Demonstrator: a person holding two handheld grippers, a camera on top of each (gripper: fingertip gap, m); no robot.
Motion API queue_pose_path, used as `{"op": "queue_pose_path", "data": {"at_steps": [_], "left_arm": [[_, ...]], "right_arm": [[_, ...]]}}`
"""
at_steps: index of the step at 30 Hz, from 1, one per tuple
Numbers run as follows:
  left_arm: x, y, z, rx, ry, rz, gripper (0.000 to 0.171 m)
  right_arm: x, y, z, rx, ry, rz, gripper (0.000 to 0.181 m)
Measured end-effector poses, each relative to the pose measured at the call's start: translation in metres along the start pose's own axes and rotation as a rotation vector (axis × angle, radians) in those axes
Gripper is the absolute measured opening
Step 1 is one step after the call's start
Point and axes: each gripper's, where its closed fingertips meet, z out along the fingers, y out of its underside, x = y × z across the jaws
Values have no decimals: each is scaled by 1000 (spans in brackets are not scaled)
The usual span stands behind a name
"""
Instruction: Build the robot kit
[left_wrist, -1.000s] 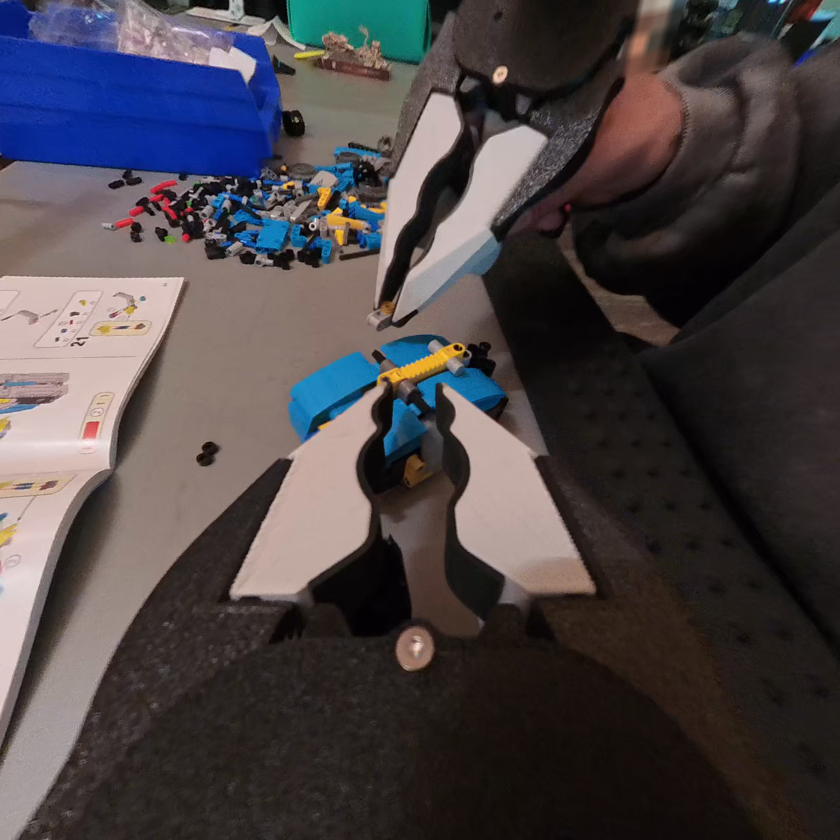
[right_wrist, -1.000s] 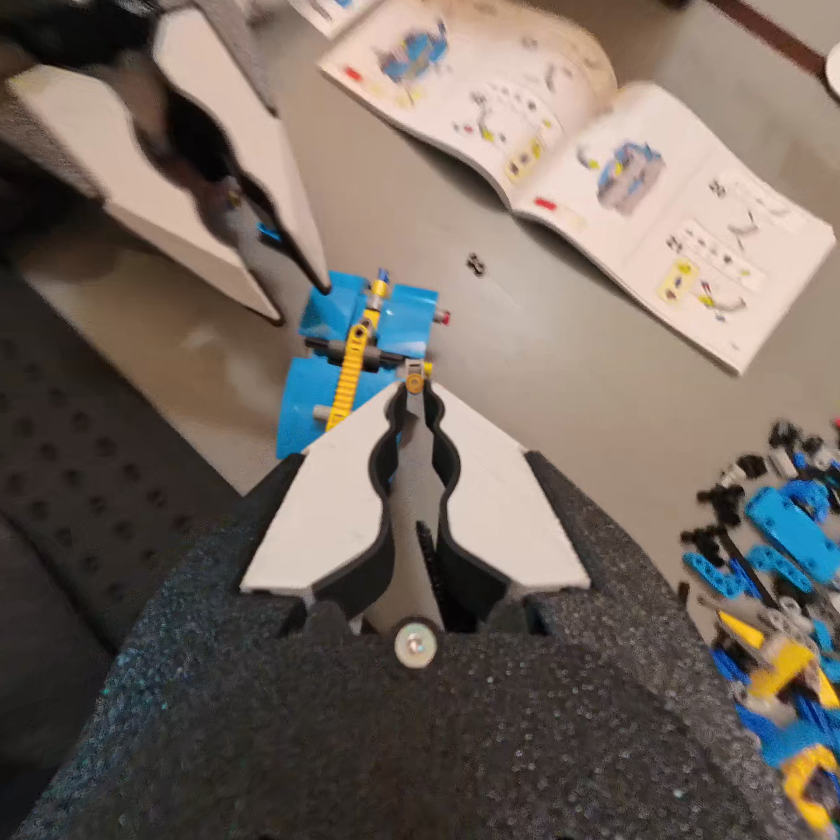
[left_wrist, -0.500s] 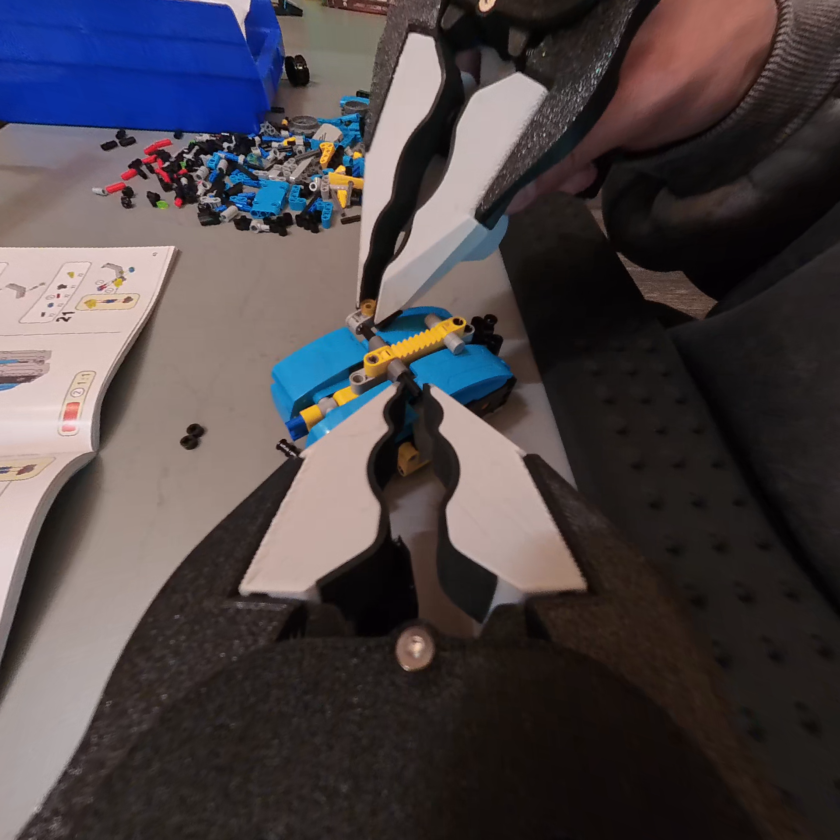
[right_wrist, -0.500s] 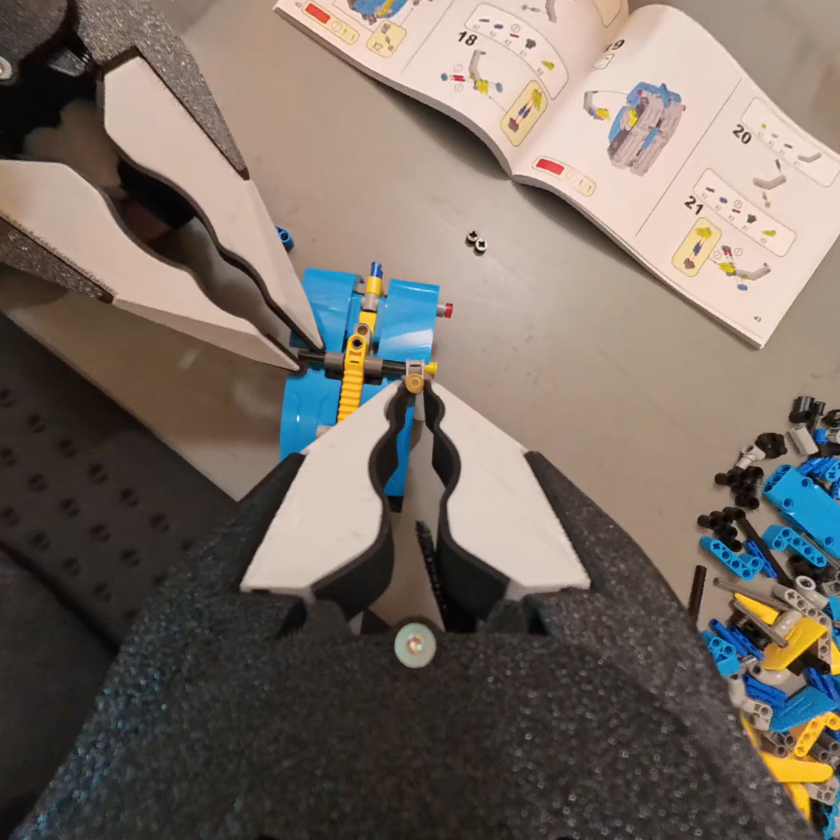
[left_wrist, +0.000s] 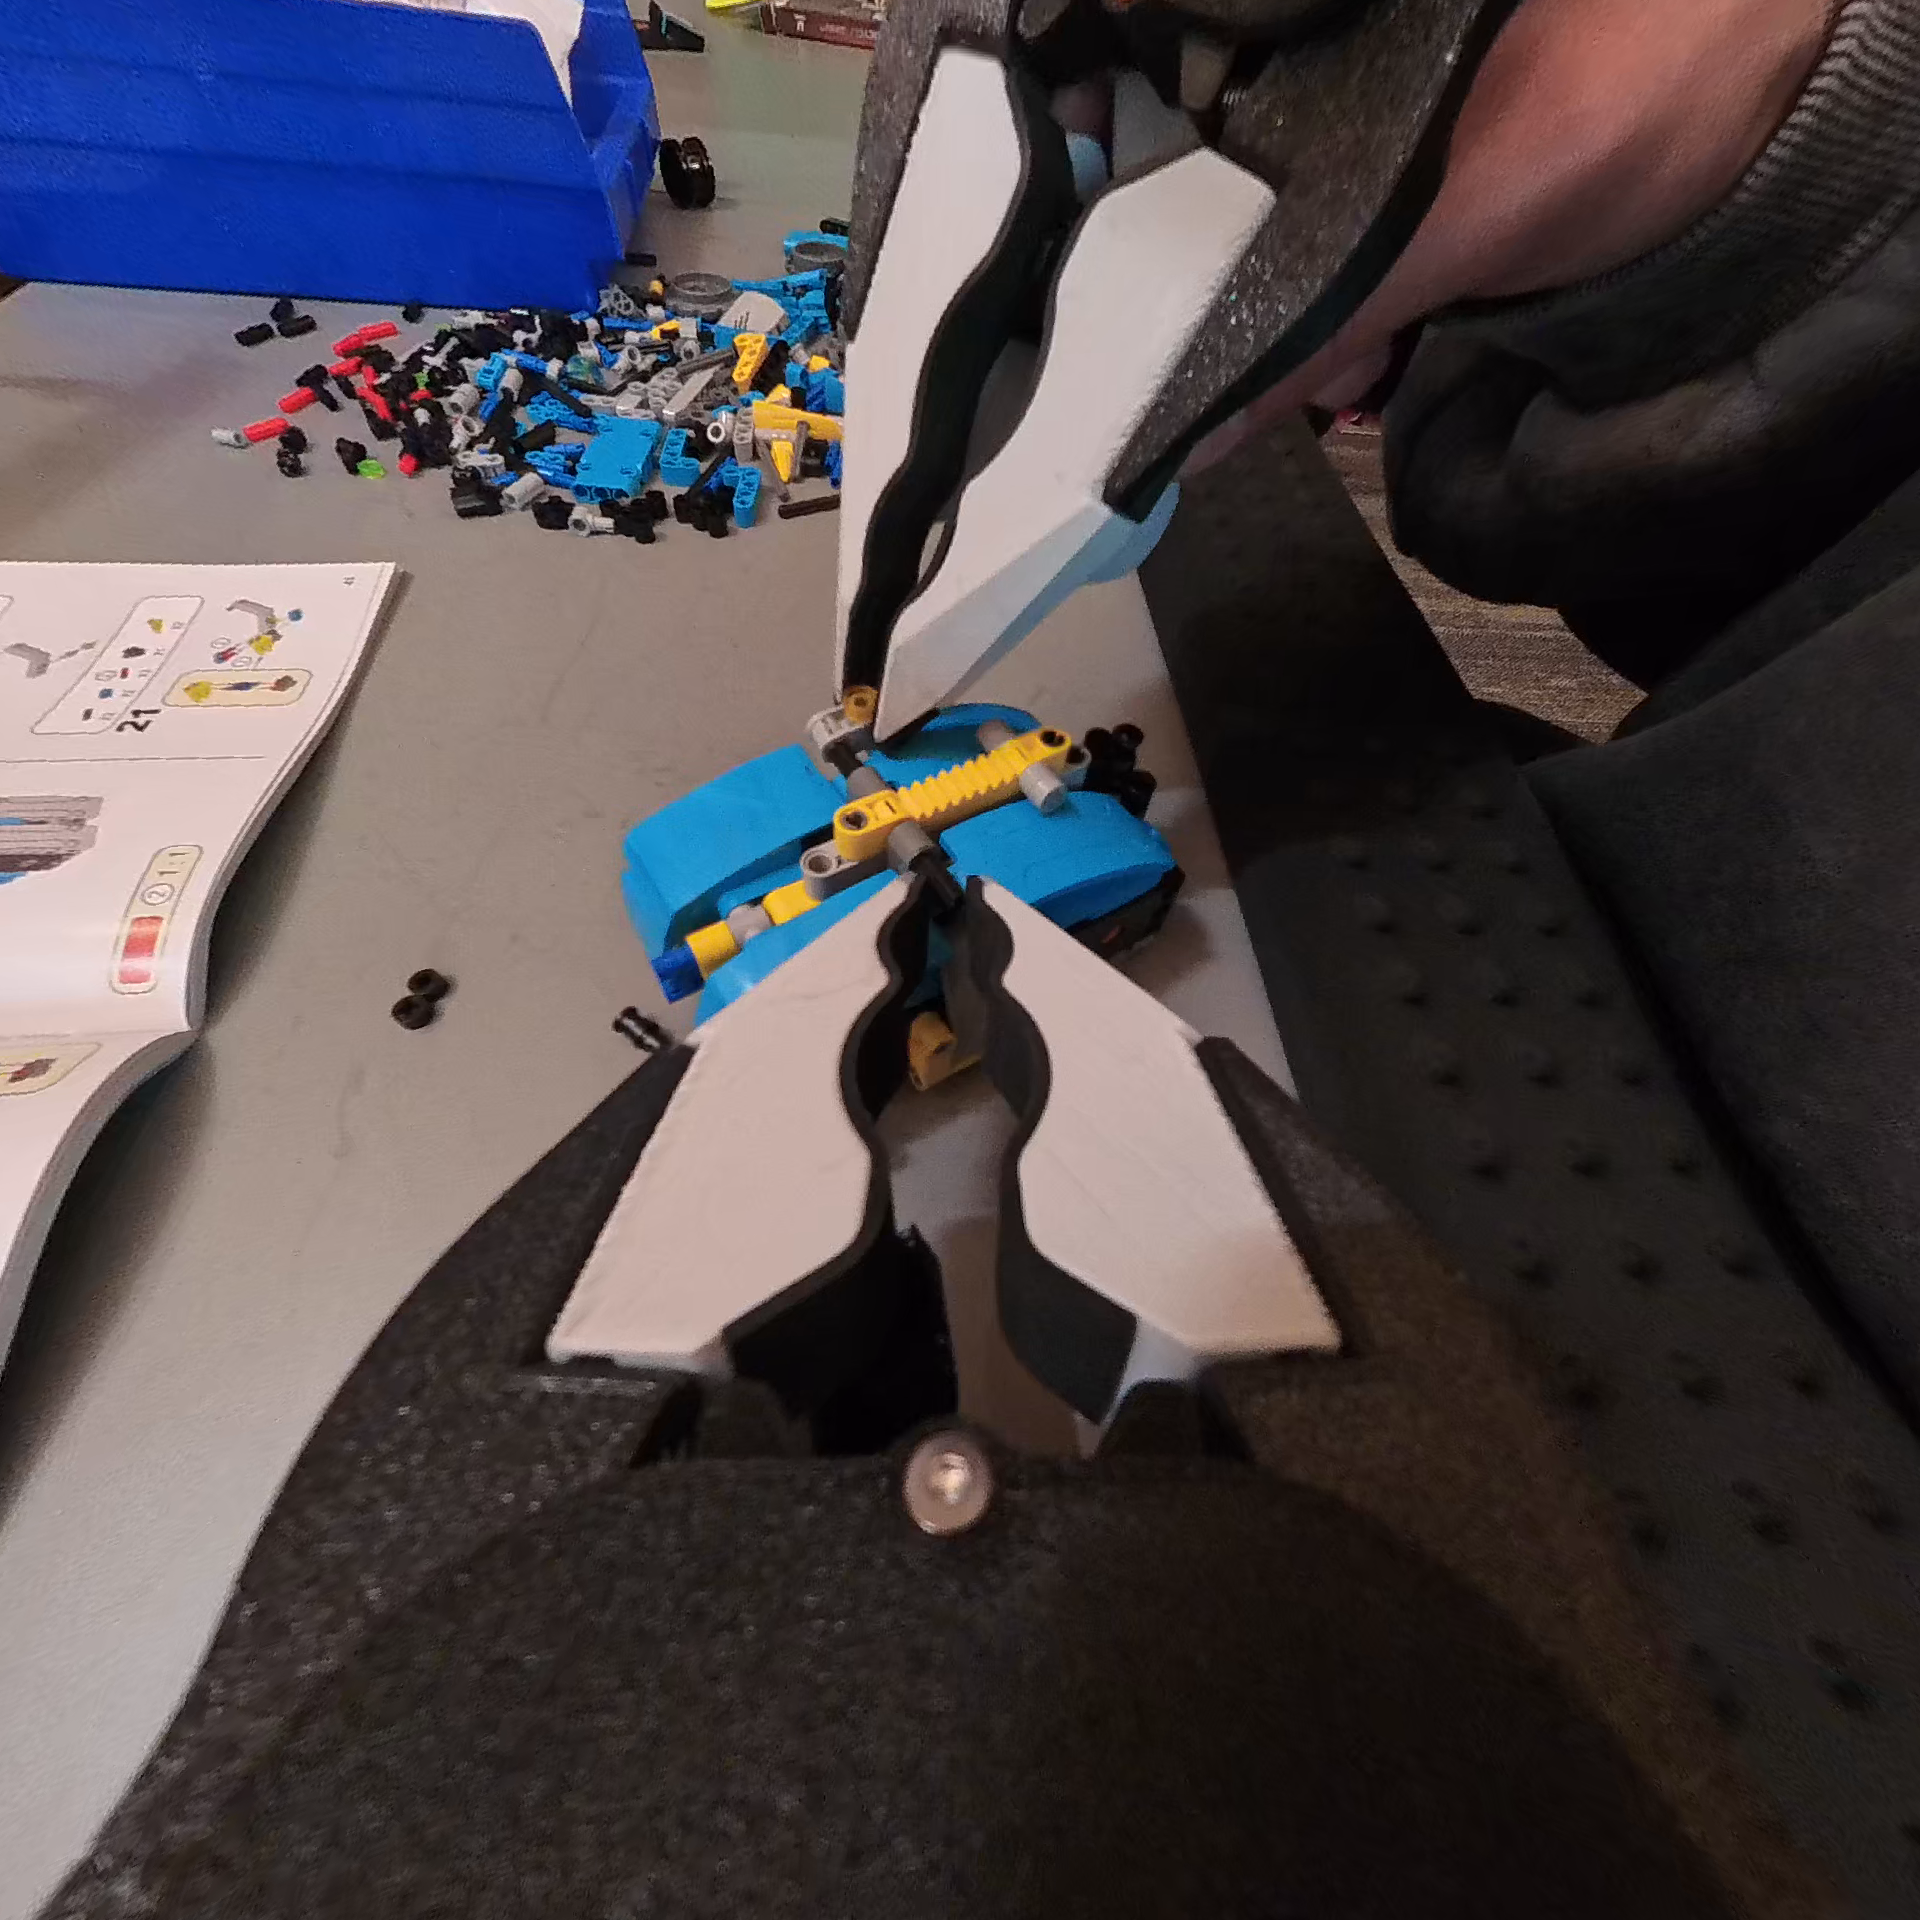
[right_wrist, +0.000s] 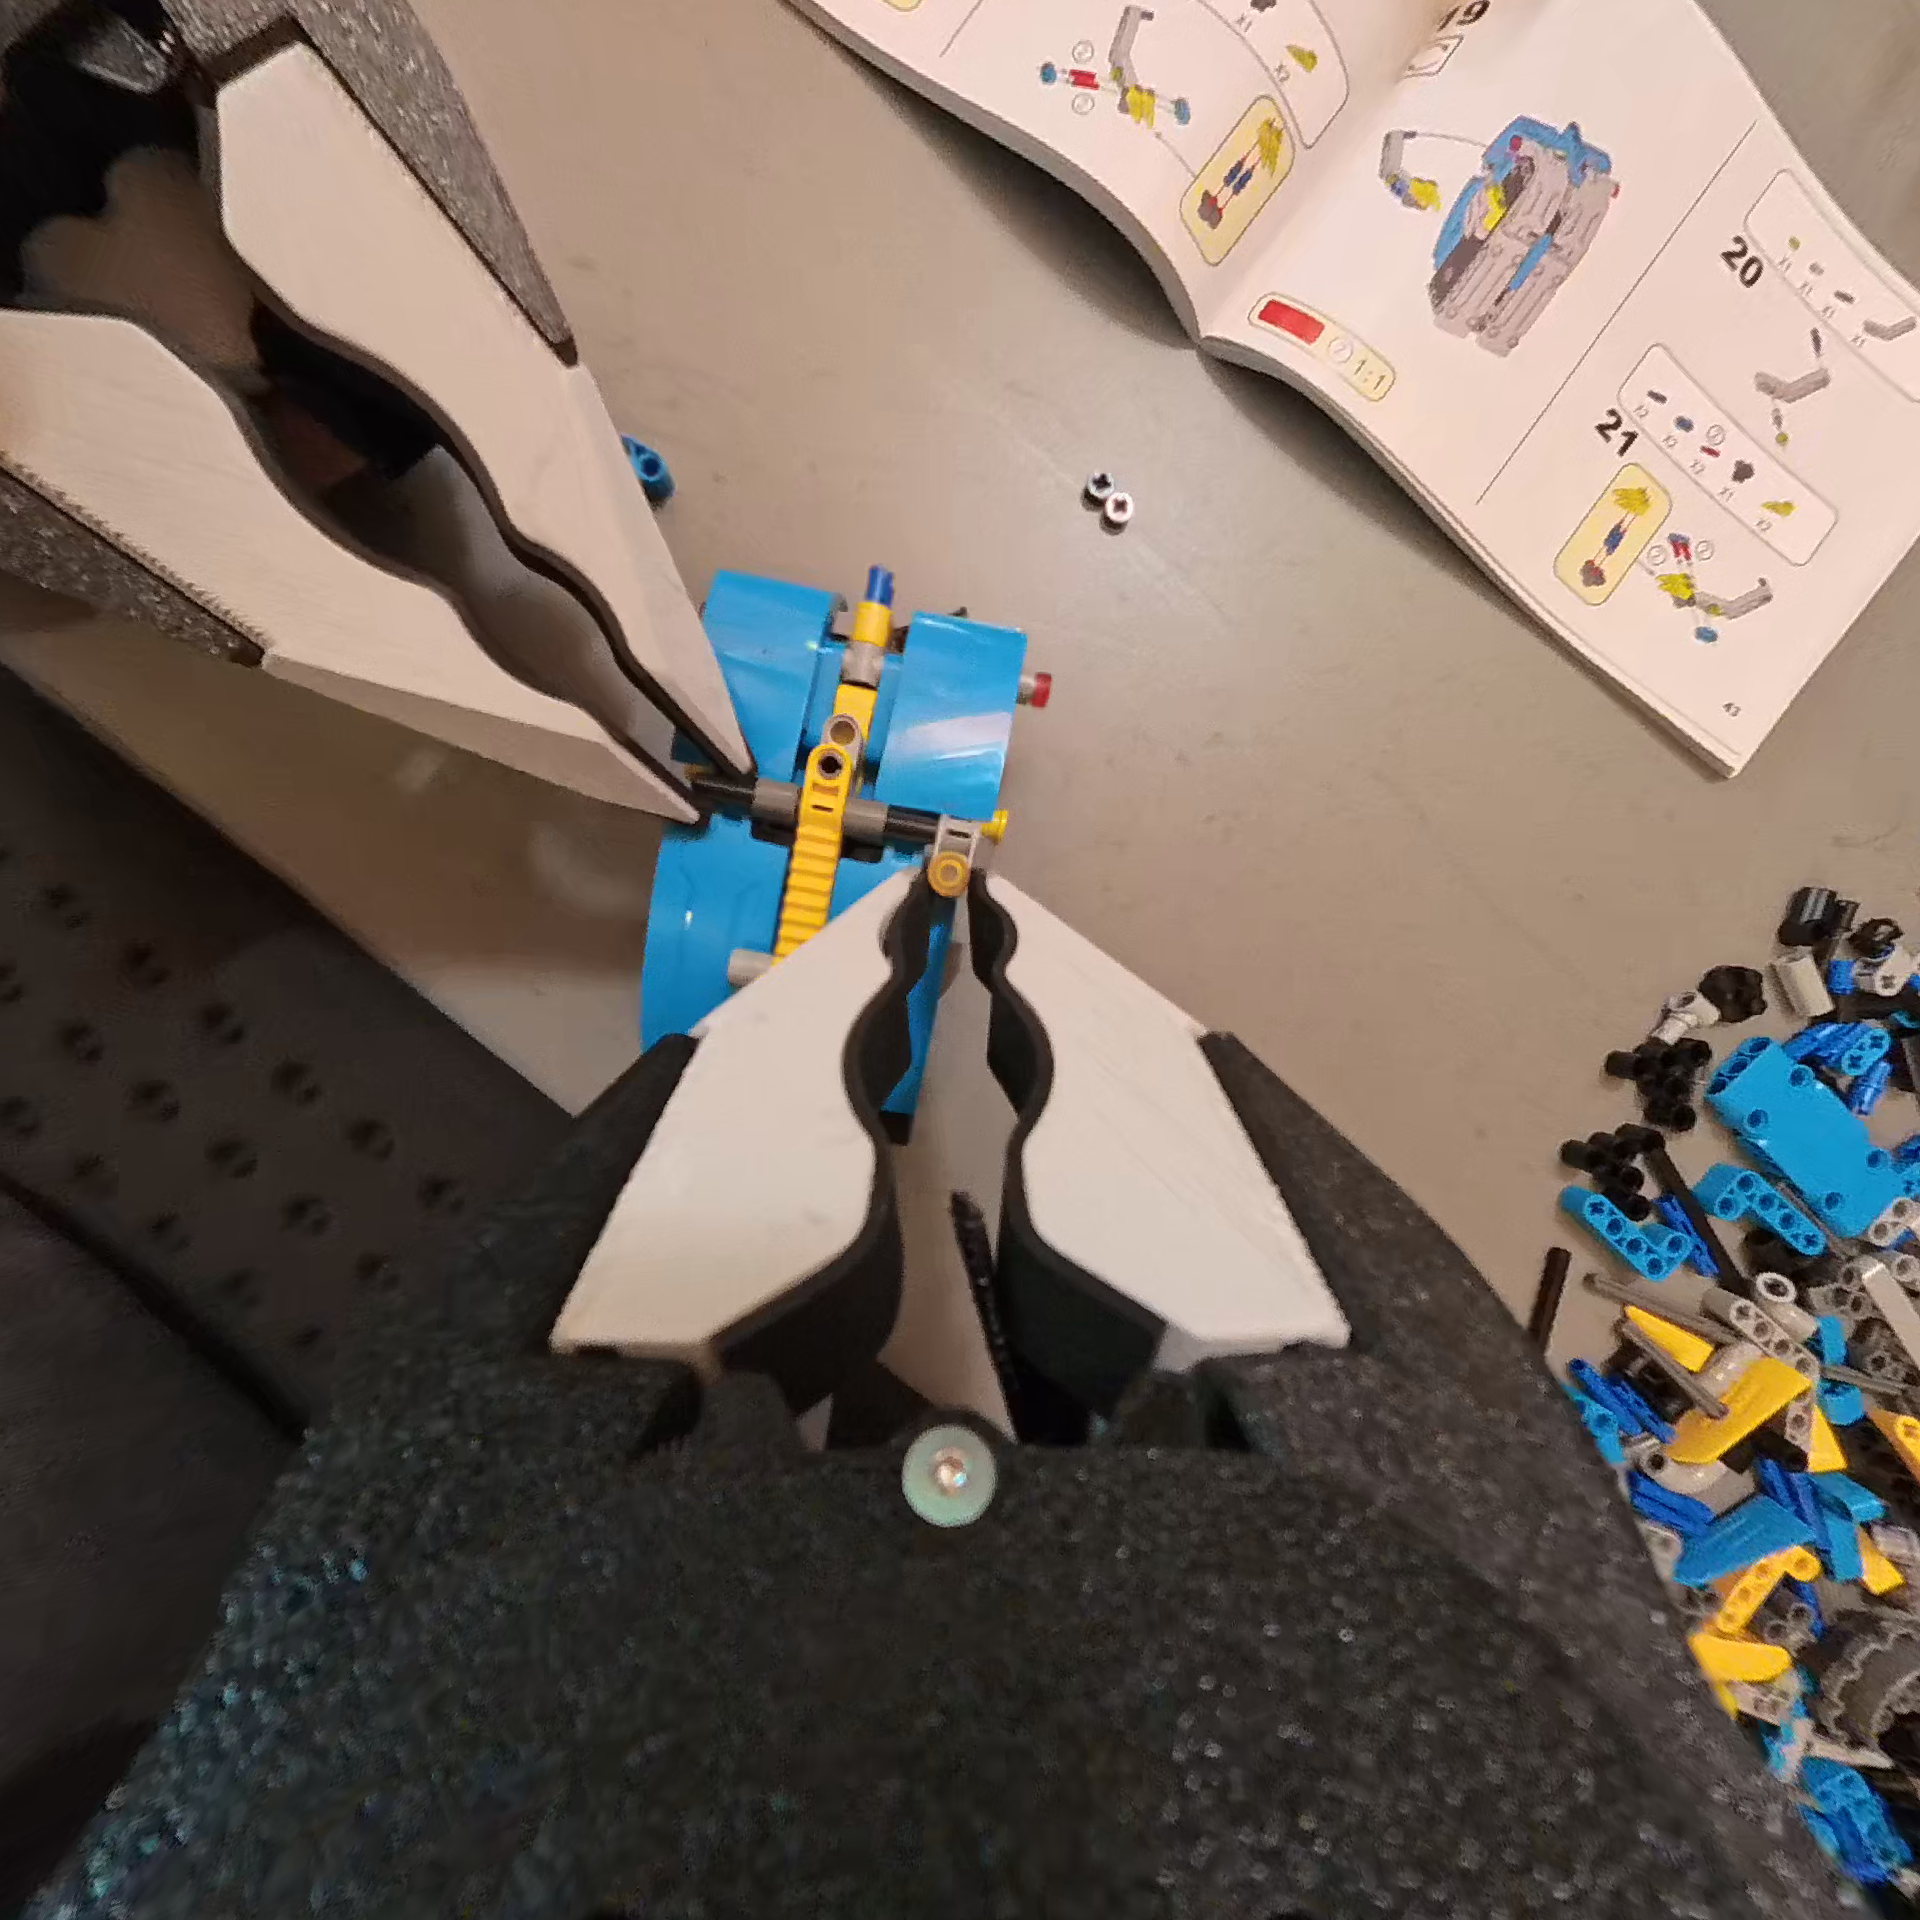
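Two open pages of an instruction booklet lie far left of the blue model on the grey table, and a small black connector sits alone between the booklet and the model. Behind the model and to its left stands a blue bin, with a black wheel beside it and a wide scatter of loose parts in front of it, none of them joined to anything. The model itself rests near the table's edge: curved blue panels are already joined, a yellow toothed rack lies along its top, and a black axle crosses under that rack. The left gripper is clenched on the near end of the axle, at the model's edge. At the axle's other end, the right gripper comes down steeply from above, pinching a small grey connector that carries a yellow pin; the connector touches the axle, though whether it is fully seated I cannot tell. A person's hand grips the right tool, and a dark perforated pad borders the model on the right.
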Motion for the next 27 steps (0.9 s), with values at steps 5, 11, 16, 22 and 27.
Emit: {"op": "queue_pose_path", "data": {"at_steps": [5, 11, 16, 22, 27], "left_arm": [[0, 0, 1, 1, -13, 10, 6], [1, 0, 1, -2, -5, 19, 6], [1, 1, -2, -2, 44, -22, 6], [1, 2, -4, -12, 46, 15, 6], [-1, 6, -12, -51, 76, 41, 5]], "right_arm": [[-15, -1, 0, 34, -78, -73, 0], [-6, -1, -4, 51, -106, -72, 0], [-22, 5, -7, 41, -185, -177, 0], [-8, 9, -17, 101, -197, -140, 0], [28, 24, -8, 149, -141, -8, 18]]}}
